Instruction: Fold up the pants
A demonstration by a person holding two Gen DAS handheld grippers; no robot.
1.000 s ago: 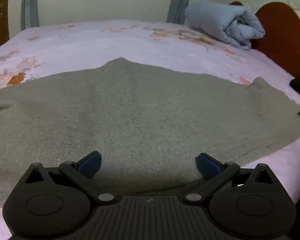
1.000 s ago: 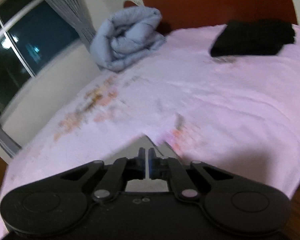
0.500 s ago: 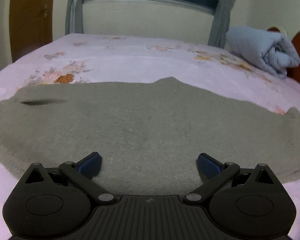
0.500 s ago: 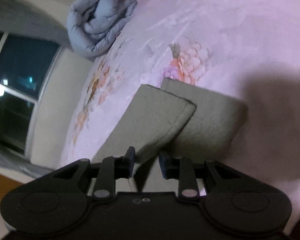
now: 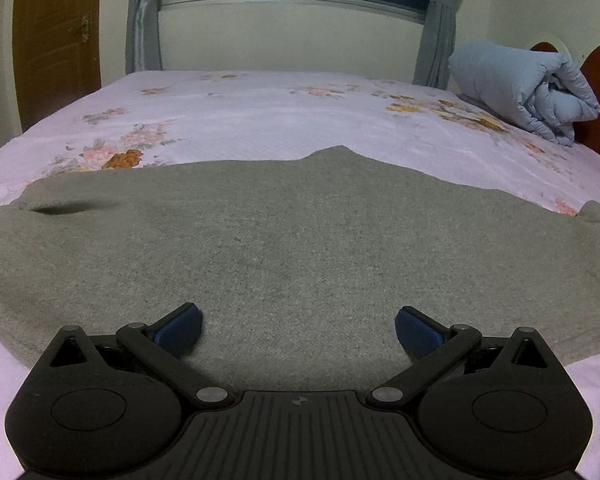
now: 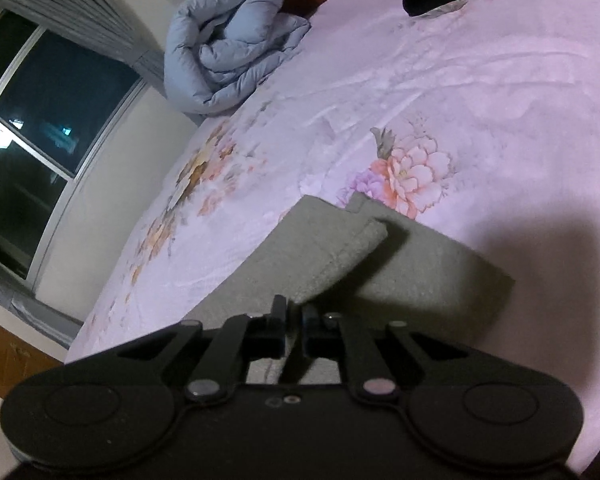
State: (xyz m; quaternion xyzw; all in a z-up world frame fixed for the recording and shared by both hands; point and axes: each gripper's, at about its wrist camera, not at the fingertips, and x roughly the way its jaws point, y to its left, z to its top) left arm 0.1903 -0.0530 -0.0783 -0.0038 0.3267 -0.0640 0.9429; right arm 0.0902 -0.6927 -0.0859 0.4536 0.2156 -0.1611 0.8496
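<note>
Right gripper (image 6: 294, 322) fingers pinch the grey-green fleece pants (image 5: 284, 248) hem at lower centre, mid-fold; left gripper (image 5: 298, 326) fingers spread, empty; next, carry the hem across.

Black ribbed left tool (image 5: 298, 326) with blue fingertips (image 5: 178, 326), silver pivot screws

Grey-green pants (image 5: 292, 240), pink floral sheet (image 5: 260, 120), lt-blue duvet (image 5: 528, 88).
</note>
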